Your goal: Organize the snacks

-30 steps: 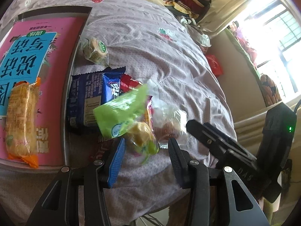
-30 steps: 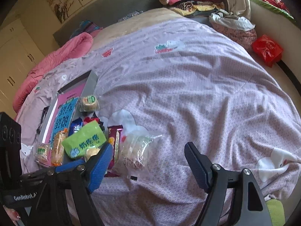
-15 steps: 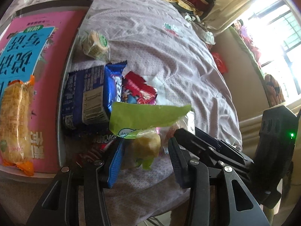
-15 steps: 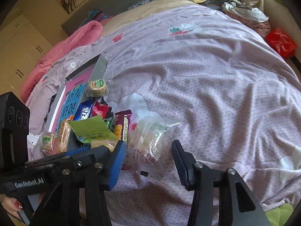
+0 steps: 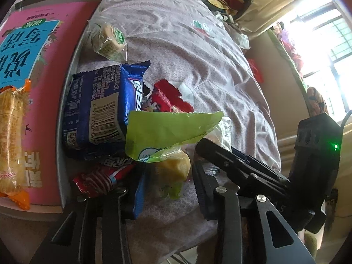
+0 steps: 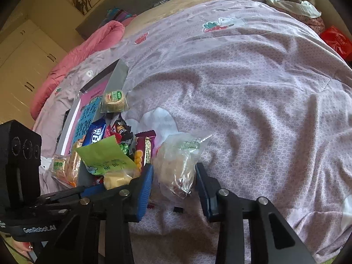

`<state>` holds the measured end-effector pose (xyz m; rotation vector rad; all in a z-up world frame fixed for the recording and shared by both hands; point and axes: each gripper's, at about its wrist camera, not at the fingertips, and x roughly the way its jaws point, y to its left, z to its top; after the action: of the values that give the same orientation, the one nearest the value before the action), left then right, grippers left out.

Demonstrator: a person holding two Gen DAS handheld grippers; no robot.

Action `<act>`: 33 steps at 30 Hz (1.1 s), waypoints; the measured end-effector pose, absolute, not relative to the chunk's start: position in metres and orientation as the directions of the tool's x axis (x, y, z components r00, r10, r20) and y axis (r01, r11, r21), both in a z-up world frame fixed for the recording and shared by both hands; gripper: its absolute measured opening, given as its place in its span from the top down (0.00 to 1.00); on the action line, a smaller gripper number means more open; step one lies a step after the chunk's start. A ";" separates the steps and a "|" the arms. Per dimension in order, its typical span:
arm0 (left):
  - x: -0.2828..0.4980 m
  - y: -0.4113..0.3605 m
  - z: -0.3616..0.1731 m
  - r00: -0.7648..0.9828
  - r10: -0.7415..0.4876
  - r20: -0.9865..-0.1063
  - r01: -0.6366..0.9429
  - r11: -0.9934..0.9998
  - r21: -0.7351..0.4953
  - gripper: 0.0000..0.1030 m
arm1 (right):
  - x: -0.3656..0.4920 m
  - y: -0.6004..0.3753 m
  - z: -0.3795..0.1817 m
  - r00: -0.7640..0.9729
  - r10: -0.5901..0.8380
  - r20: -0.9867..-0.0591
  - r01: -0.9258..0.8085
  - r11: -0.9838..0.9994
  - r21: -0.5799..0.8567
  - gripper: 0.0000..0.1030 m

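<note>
A green snack packet (image 5: 171,129) with a yellow piece inside stands tilted over the snack pile. Its lower end is between the fingers of my left gripper (image 5: 168,191), whose jaws are closing and press on it. Just to the right on the purple bed cover (image 6: 242,88) sits a clear bag (image 6: 178,165) of brownish snacks. My right gripper (image 6: 175,184) straddles that bag, its jaws closing, and the pads touch both sides of the bunched bag. In the left wrist view the right gripper's black fingers (image 5: 220,154) hide most of the clear bag.
A blue biscuit pack (image 5: 99,110), a red packet (image 5: 167,96), a red-and-white wrapper (image 5: 101,176) and a round wrapped cake (image 5: 107,39) lie beside a pink book (image 5: 39,70), which carries a long orange-edged snack (image 5: 11,132). A pink quilt (image 6: 88,46) lies at the far left.
My right gripper came down over the clear bag and its jaws narrowed onto it, bunching it. The green packet's flap tipped flatter. The left jaws narrowed slightly.
</note>
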<state>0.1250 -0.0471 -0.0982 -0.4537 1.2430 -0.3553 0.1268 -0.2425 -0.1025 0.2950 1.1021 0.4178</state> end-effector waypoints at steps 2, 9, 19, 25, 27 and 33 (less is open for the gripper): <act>0.126 -0.049 -0.097 0.291 -0.496 -0.818 0.015 0.857 -0.515 0.65 | 0.126 -0.243 -0.100 0.397 0.461 -0.794 -0.182 0.887 0.424 0.63; 0.127 -0.056 -0.090 0.304 -0.497 -0.813 0.040 0.859 -0.510 0.67 | 0.122 -0.258 -0.089 0.466 0.448 -0.763 -0.150 0.890 0.430 0.63; 0.112 -0.042 -0.069 0.343 -0.490 -0.802 0.064 0.864 -0.500 0.67 | 0.117 -0.254 -0.074 0.517 0.463 -0.720 -0.192 0.883 0.429 0.63; 0.105 -0.029 -0.055 0.374 -0.468 -0.800 0.069 0.875 -0.480 0.67 | 0.110 -0.250 -0.064 0.548 0.464 -0.696 -0.222 0.883 0.414 0.63; 0.103 -0.026 -0.050 0.387 -0.460 -0.799 0.072 0.879 -0.471 0.67 | 0.107 -0.248 -0.059 0.561 0.462 -0.687 -0.236 0.885 0.402 0.63; 0.092 -0.012 -0.039 0.420 -0.443 -0.792 0.064 0.885 -0.462 0.67 | 0.100 -0.237 -0.049 0.576 0.471 -0.668 -0.277 0.882 0.382 0.63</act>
<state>0.0917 -0.0119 -0.0390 -0.3911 1.0979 -0.3283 0.1000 -0.2369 -0.0493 0.2469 0.8506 0.4431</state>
